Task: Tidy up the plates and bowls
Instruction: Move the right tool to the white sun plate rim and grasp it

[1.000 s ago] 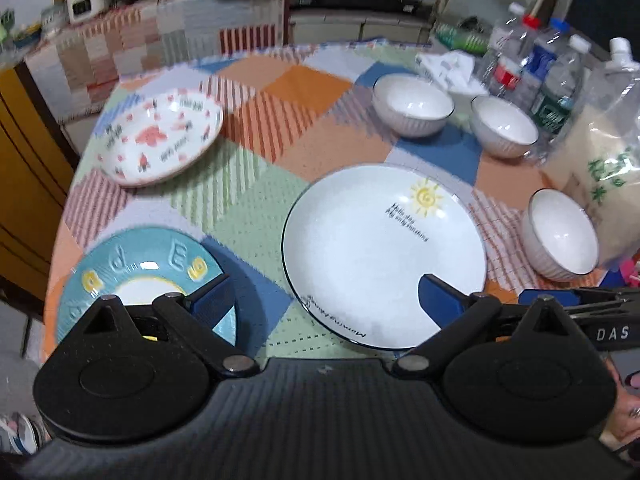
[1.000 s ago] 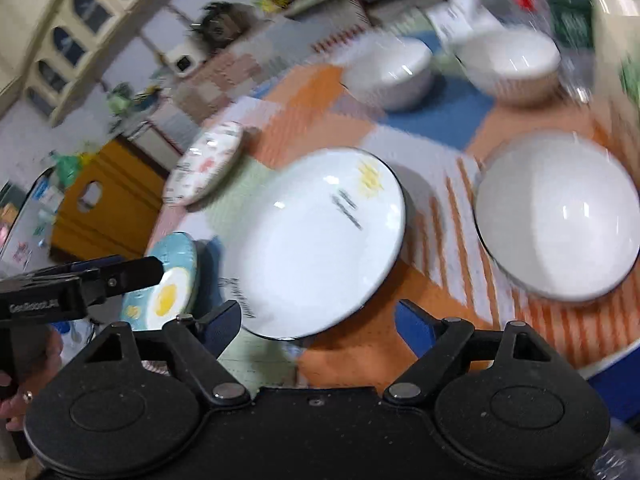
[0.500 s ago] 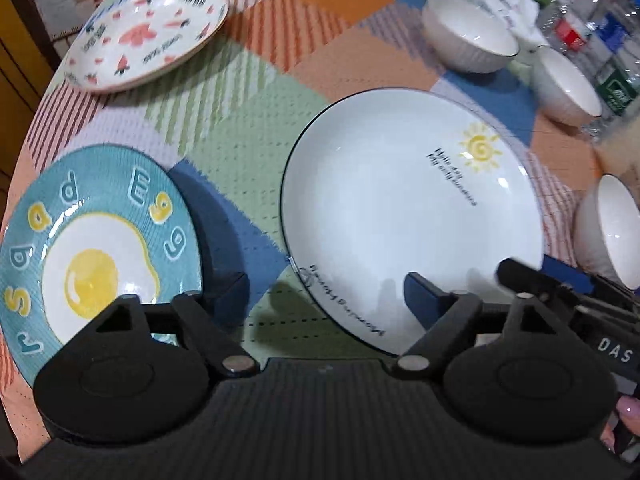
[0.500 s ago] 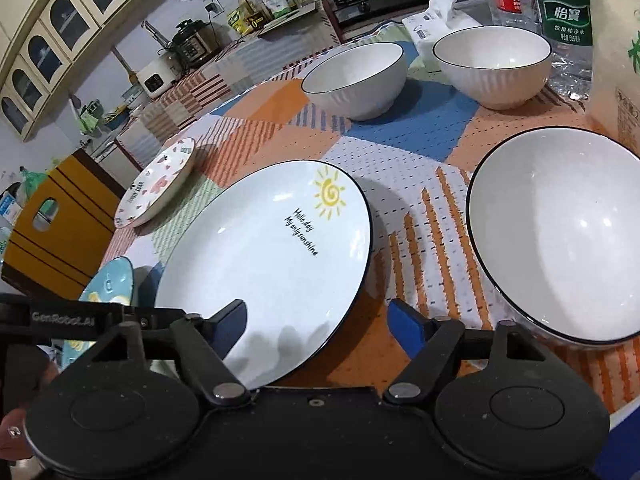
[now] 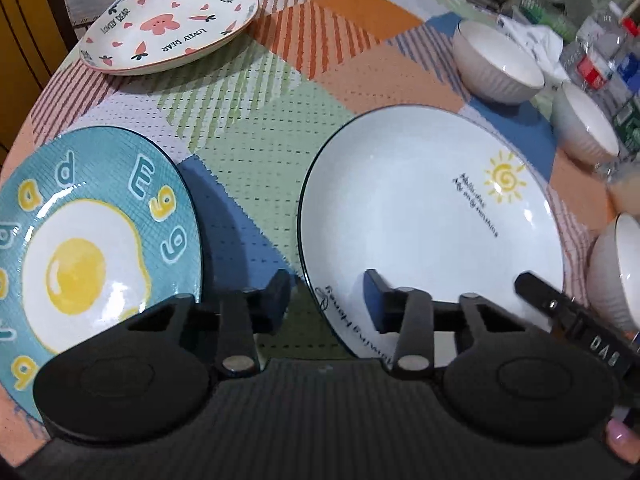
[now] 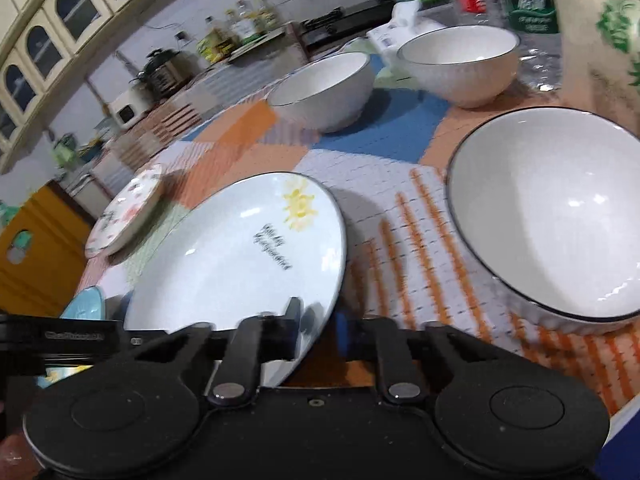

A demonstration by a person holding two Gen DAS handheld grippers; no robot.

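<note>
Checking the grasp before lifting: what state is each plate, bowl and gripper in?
sun plate: rim between both grippers' fingers
left gripper: just been closing, rim between fingers, not pressing
right gripper: shut on sun plate
egg plate: flat, untouched
bear plate: flat, untouched
bowls: upright, empty, unstacked

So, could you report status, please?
Right gripper shut on plate rim; left gripper straddling it, open; both jaws just closing. Nothing blocking.
</note>
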